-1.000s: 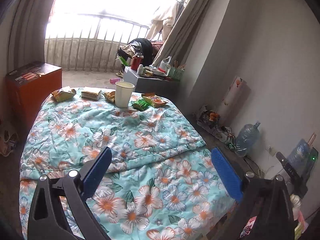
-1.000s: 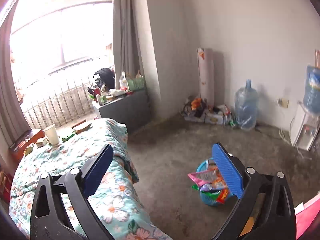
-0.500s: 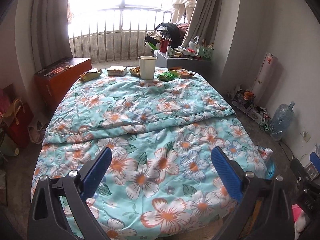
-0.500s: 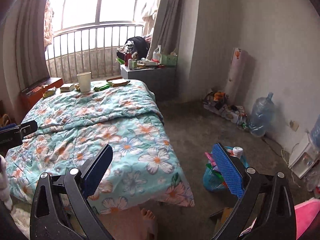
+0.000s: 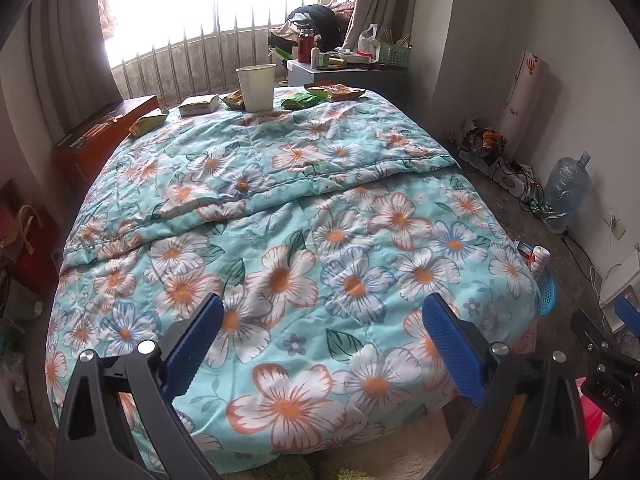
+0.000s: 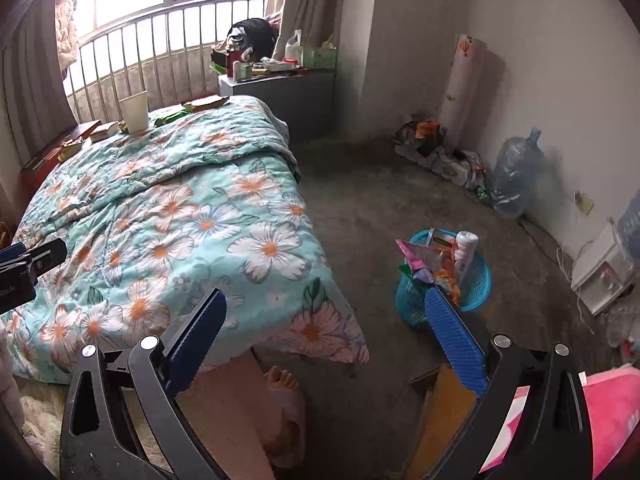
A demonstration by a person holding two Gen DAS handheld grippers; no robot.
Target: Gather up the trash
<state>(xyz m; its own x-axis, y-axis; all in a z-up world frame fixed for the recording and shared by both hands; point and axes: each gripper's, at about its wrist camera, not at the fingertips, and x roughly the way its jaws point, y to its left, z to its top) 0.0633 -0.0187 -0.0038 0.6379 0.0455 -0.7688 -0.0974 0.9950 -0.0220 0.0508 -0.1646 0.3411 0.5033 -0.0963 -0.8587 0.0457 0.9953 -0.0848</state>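
- Trash lies in a row at the far end of the bed (image 5: 304, 240): a cup (image 5: 256, 87), a yellow wrapper (image 5: 147, 122), a flat packet (image 5: 199, 104), a green wrapper (image 5: 301, 100) and an orange packet (image 5: 335, 92).
- More fills the blue basket (image 6: 476, 280) on the floor, just beside the bed's near corner.
- Over the last second both views have pulled back to the foot of the bed, so the trash now sits farther off.
- Left gripper (image 5: 322, 340) is spread wide and empty above the quilt; right gripper (image 6: 324, 336) likewise, over the floor between bed and basket.
- Judgement: a drop-off looks finished; the next pick needs a long reach or a walk to the far end.
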